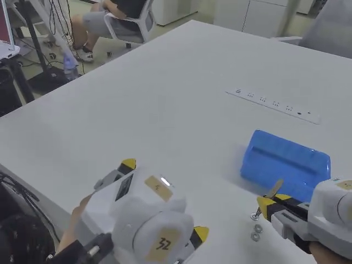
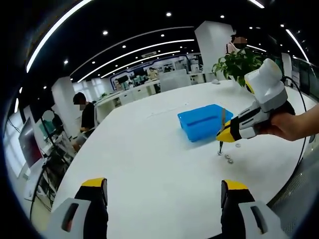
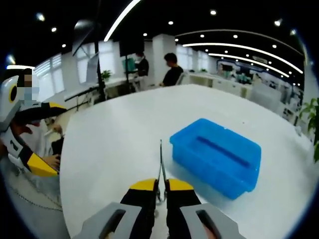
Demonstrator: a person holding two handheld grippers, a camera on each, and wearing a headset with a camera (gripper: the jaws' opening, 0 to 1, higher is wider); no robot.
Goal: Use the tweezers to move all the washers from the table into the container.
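The head view looks down from above onto the white table (image 1: 165, 110). Both gripper views sit low over it, facing across; all 3 share the blue container (image 1: 286, 162), closest from the right.

We find the room bright and evenly lit from above; ceiling light strips (image 2: 52, 29) and round spotlights (image 2: 168, 14) bend into arcs in both fisheye gripper views; the white counter (image 1: 165, 104) shows little glare; the blue container (image 1: 286, 162) throws a faint, soft shadow; the tweezers (image 3: 161, 164) look slightly blurred.
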